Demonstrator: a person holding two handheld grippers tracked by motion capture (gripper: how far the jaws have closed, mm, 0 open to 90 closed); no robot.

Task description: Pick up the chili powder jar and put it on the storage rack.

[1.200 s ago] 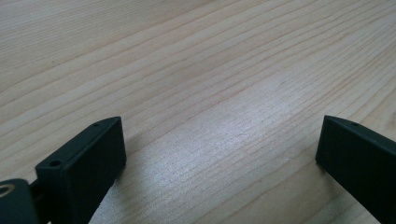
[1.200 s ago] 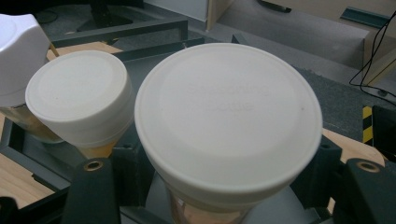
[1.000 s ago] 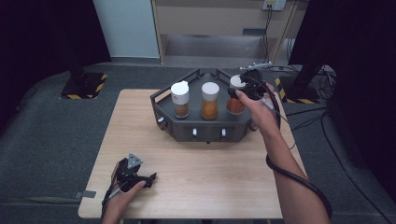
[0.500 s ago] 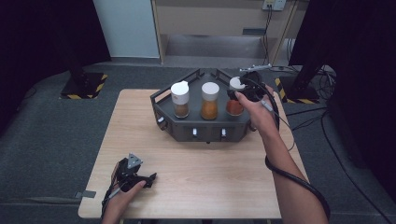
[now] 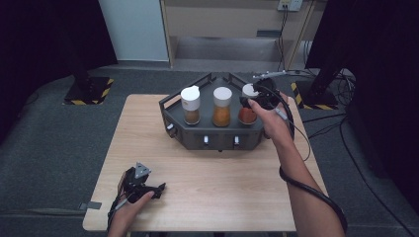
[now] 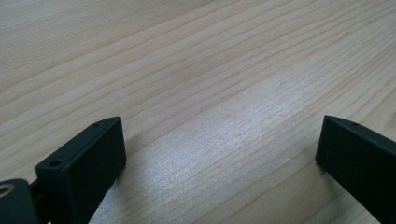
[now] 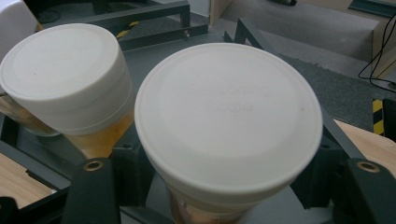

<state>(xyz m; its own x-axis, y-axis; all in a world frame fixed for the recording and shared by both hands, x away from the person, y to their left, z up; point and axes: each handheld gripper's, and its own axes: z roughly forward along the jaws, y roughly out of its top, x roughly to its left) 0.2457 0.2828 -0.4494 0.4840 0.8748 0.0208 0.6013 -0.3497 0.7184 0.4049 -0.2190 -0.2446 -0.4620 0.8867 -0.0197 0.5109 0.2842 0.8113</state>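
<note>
High view: jars point(image 5: 222, 106) crowding rack point(image 5: 170, 111)

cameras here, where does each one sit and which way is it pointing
High view: above the person's table edge, looking forward and down at the table, rack, both forearms.
Left gripper view: on the left gripper, looking along open jaws at bare wood.
Right gripper view: on the right gripper, jaws shut on the right jar, middle jar behind.
Shared: the high and right gripper views both show those jars.

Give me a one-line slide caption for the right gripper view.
Right gripper clamped on the white-lidded jar in the dark rack.
</note>
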